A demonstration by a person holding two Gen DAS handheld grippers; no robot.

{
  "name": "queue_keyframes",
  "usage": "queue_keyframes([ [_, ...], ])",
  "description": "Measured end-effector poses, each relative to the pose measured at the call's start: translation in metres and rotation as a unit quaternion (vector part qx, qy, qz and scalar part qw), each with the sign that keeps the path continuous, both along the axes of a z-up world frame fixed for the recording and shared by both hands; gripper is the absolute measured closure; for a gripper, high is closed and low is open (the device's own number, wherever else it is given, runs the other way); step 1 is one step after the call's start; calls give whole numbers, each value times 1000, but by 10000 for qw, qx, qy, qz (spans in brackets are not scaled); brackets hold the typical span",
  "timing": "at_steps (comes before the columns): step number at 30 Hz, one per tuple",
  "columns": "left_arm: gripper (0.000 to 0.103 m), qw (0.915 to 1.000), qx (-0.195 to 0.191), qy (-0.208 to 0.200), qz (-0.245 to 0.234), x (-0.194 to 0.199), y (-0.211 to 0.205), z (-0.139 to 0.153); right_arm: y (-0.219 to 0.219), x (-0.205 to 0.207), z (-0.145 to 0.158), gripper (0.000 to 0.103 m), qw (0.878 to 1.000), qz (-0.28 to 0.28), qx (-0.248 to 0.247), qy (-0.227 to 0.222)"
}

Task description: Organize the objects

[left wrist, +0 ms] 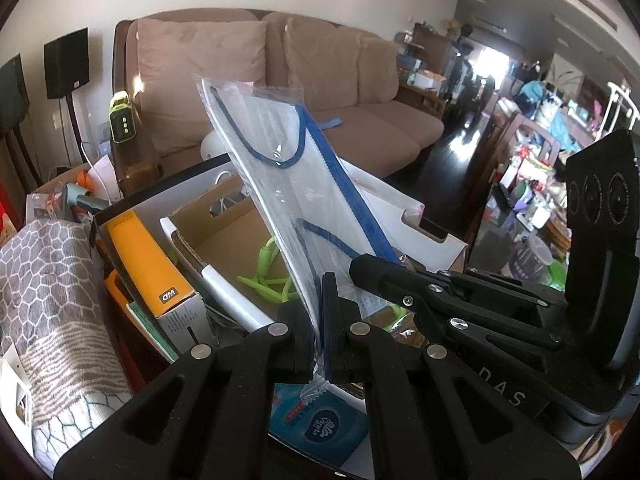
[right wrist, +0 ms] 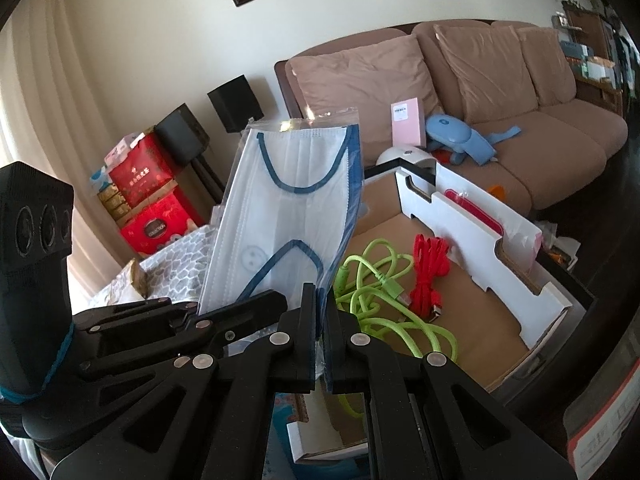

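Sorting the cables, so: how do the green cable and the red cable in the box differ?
The green cable sprawls in loose loops across the box floor; the red cable is folded into a tight bundle. The green cable covers more floor and reaches toward the right gripper; the red cable lies beside the white divider. Both look braided and lie in the same compartment.

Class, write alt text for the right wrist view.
Both grippers, right and left, pinch a bagged face mask upright above a cardboard box holding a green cable and a red cable; a sofa sits behind.
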State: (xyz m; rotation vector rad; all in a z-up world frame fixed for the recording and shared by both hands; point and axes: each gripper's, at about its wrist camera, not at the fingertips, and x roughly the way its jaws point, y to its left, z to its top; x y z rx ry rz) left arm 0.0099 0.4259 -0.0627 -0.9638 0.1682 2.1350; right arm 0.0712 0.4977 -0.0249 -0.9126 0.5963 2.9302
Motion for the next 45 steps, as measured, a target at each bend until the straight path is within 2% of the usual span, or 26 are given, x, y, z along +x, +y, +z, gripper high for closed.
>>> queue_keyframes([
  [12, 103, 9996, -135, 228, -60, 5, 1, 2, -5, 0, 1, 99, 9998, 22, 212, 25],
  [45, 103, 9997, -253, 36, -47, 3, 12, -5, 4, 1, -6, 99, 9998, -1, 172, -137],
])
